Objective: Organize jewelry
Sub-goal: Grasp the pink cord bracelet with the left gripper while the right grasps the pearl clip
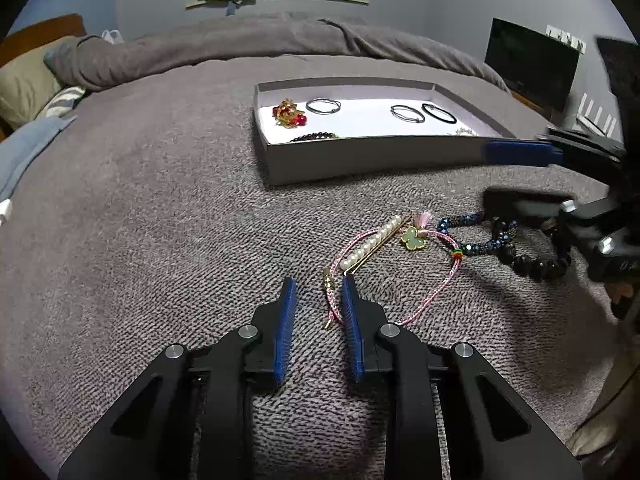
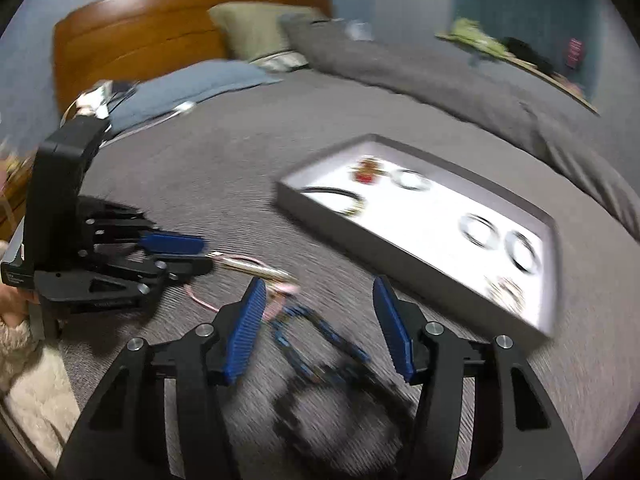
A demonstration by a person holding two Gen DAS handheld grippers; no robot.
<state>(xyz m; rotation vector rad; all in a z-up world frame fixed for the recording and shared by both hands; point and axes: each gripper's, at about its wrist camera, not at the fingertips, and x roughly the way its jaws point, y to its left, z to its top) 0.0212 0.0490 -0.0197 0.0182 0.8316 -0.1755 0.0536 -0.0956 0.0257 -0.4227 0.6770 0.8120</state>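
Note:
A shallow grey box with a white floor sits on the bed and holds a red-gold charm, thin rings and a dark bead bracelet. On the blanket lie a pearl hairpin, a pink cord bracelet with a green clover, a blue bead bracelet and a black bead bracelet. My left gripper is open, its fingers around the pink cord's clasp end. My right gripper is open, above the blurred blue bracelet. The box also shows in the right wrist view.
A grey knit blanket covers the bed. Pillows and a wooden headboard are at its head. A folded duvet lies behind the box. A dark screen stands at the far right.

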